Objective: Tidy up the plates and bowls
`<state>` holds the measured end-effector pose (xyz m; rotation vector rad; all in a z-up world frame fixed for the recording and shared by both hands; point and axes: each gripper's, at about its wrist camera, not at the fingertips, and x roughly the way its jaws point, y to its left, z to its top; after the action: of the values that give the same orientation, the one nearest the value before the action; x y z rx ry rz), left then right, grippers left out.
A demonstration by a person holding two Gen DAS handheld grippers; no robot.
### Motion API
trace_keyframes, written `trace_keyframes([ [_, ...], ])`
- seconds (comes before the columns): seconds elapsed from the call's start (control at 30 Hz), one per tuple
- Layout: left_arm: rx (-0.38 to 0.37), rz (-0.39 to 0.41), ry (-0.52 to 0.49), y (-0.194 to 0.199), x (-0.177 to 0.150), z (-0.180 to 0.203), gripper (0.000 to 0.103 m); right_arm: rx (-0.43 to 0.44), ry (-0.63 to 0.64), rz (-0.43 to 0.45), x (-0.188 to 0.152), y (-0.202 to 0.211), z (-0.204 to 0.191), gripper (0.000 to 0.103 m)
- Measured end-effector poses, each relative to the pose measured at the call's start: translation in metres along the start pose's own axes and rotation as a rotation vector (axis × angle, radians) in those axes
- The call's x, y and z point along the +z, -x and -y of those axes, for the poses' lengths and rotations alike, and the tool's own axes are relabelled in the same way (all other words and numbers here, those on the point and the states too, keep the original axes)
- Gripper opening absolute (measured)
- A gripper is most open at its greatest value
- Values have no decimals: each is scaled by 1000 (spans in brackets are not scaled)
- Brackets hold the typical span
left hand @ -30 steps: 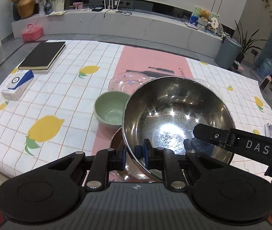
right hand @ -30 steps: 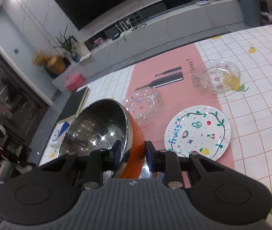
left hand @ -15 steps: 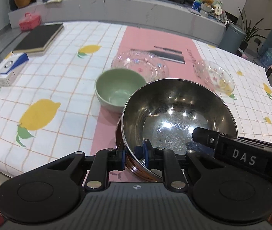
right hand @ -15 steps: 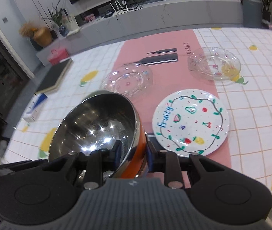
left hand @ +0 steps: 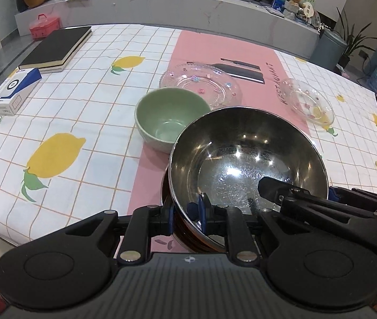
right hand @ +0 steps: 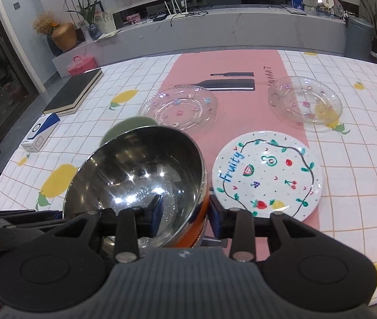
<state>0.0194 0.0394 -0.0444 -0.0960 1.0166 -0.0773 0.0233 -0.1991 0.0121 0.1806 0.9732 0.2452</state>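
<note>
A steel bowl (left hand: 246, 159) with an orange outside (right hand: 140, 175) is held low over the table's near edge by both grippers. My left gripper (left hand: 185, 215) is shut on its near rim. My right gripper (right hand: 184, 214) is shut on its right rim, and its arm reaches in from the right in the left wrist view. A green bowl (left hand: 171, 117) stands just behind the steel bowl. A large glass plate (left hand: 201, 85), a small glass plate (right hand: 305, 102) and a white "Fruity" plate (right hand: 266, 176) lie on the tablecloth.
A black book (left hand: 55, 49) and a blue-white box (left hand: 15, 90) lie at the far left of the lemon-print tablecloth (left hand: 55, 133). A pink runner (right hand: 228, 63) crosses the middle. The table's front edge is close below the grippers.
Both grippers have lowered the steel bowl toward the table and levelled it. The views have tilted down, so the table fills more of each frame.
</note>
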Motion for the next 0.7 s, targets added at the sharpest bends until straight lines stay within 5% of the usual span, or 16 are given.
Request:
trace_keyframes([
  [0.13,8,9,18,2,2,-4,20,-22,-11,30,1,6,2,59],
  [0.33,21,8,13,4,2,-4,20,0,-32,76,4,15,6,60],
  [0.4,24,7,18,6,3,-6,20,20,-48,76,2,15,9,48],
  [0.47,14,9,20,9,3,-8,22,33,-61,54,3,12,12,12],
  [0.57,38,22,-7,15,4,-7,28,40,-75,35,1,8,16,0],
  [0.7,42,28,-13,20,6,-11,30,52,-76,61,1,13,16,0],
])
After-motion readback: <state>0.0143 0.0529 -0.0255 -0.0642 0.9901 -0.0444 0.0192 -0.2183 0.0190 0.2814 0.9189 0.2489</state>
